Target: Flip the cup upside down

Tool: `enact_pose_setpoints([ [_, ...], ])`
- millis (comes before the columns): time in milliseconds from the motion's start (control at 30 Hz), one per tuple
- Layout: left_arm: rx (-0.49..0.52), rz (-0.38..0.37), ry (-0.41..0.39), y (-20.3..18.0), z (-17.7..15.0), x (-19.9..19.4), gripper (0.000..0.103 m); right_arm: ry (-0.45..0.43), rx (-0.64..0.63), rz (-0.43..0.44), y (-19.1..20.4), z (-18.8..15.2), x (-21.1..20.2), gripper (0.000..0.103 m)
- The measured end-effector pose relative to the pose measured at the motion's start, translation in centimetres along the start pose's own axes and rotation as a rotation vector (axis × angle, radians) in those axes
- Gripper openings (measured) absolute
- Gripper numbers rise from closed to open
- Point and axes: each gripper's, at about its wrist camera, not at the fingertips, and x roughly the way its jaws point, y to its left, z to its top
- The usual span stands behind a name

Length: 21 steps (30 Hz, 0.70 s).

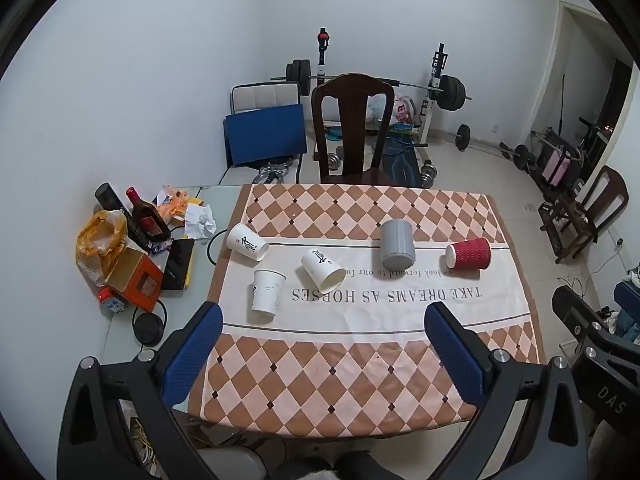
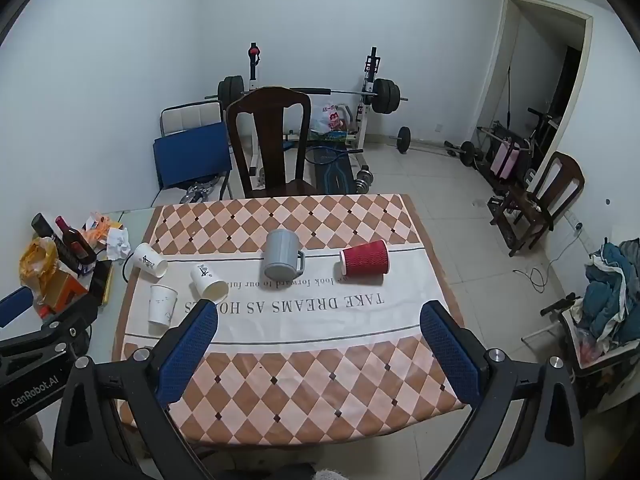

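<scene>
Holding: both my grippers, left gripper and right gripper, spread wide, gripping nothing
Surface: checkered tablecloth over the table
Cups: red cup, grey mug and two white cups on their sides; one white cup upright
Room: dark chair, barbell rack behind

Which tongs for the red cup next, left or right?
Probably right. The red cup lies on its side at the table's right end, nearer the right tongs; left tongs face the white cups. Both open.
</scene>
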Motion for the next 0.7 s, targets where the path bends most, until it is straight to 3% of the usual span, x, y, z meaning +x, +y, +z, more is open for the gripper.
enact_pose_setpoints([
  [700, -0.015, 0.006, -0.010, 0.8, 0.0, -0.4, 0.103, -0.001, 0.000, -0.006, 0.2, 0.2, 0.1, 0.102],
])
